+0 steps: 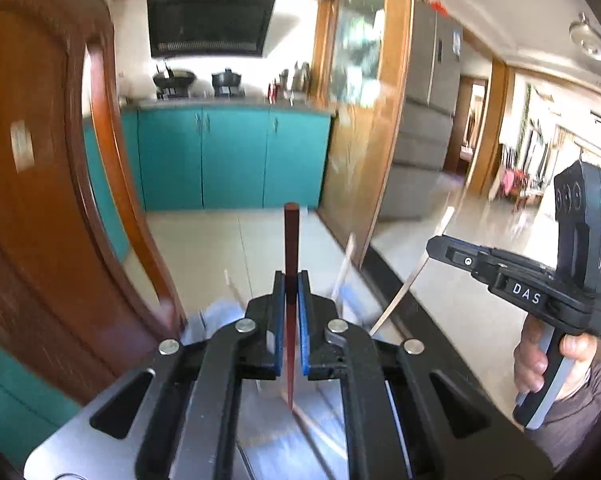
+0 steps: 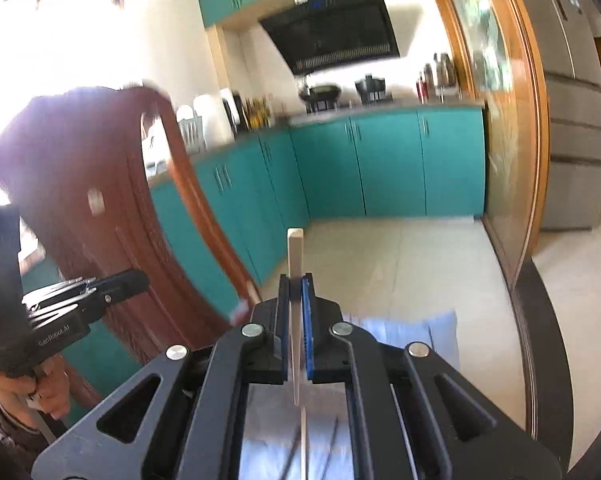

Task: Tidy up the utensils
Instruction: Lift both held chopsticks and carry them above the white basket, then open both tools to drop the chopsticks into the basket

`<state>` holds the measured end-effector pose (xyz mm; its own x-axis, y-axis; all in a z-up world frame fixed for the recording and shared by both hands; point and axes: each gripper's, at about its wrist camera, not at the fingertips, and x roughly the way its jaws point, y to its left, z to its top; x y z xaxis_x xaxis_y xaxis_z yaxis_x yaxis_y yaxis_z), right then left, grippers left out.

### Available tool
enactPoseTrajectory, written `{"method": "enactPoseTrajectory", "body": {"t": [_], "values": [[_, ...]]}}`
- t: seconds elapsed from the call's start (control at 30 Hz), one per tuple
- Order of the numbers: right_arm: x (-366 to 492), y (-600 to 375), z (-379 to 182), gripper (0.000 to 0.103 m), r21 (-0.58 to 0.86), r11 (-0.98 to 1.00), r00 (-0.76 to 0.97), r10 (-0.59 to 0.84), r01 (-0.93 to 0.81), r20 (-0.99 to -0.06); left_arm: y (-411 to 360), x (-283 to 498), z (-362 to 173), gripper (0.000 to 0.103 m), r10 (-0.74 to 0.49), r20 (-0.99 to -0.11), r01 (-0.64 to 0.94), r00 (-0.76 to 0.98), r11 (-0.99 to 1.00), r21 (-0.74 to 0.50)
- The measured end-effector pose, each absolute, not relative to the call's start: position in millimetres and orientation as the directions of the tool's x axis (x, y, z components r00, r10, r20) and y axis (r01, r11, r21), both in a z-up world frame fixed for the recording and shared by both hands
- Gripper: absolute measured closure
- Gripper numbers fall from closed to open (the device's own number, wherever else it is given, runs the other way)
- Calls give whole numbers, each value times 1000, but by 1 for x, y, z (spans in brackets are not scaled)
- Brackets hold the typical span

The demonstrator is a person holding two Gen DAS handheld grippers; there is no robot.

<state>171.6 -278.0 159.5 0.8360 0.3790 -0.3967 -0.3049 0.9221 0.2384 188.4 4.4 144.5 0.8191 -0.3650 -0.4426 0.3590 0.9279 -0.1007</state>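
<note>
The left hand-held gripper (image 1: 291,280) is clamped on a dark red chopstick (image 1: 290,240), which runs between the blue pads and projects forward past the fingertips. The right hand-held gripper (image 2: 296,282) is clamped on a pale wooden chopstick (image 2: 294,252), likewise projecting forward beyond its fingertips, over the tiled floor (image 2: 400,264).

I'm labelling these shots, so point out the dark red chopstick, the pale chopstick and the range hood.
dark red chopstick (image 1: 290,240), left wrist view, on its upper shaft.
pale chopstick (image 2: 294,254), right wrist view, on its upper shaft.
range hood (image 1: 210,20), left wrist view, on its dark front panel.
</note>
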Motion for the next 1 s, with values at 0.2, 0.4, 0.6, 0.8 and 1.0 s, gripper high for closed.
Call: {"method": "enactPoseTrajectory", "body": {"t": [0.2,0.4,0.6,0.8,1.0], "values": [[213,-266,188,96,161,957,883,284,-239,-375,4,228,183,96,-311,-353,289,883,950,-114],[225,-257,134,96,149,965,849,260,-215,-460,-9,267,126,96,-286,-421,250,861,958,-140],[220,-243,93,96,105,972,829,235,-212,-507,-22,283,70,96,-278,-514,249,812,960,-125],[195,-233,84,87,32,977,848,198,-209,-491,-24,280,62,96,-264,-505,252,821,963,-95],[136,-248,89,86,54,954,862,289,-294,-417,-7,232,65,94,-268,-455,258,849,962,-87]]}}
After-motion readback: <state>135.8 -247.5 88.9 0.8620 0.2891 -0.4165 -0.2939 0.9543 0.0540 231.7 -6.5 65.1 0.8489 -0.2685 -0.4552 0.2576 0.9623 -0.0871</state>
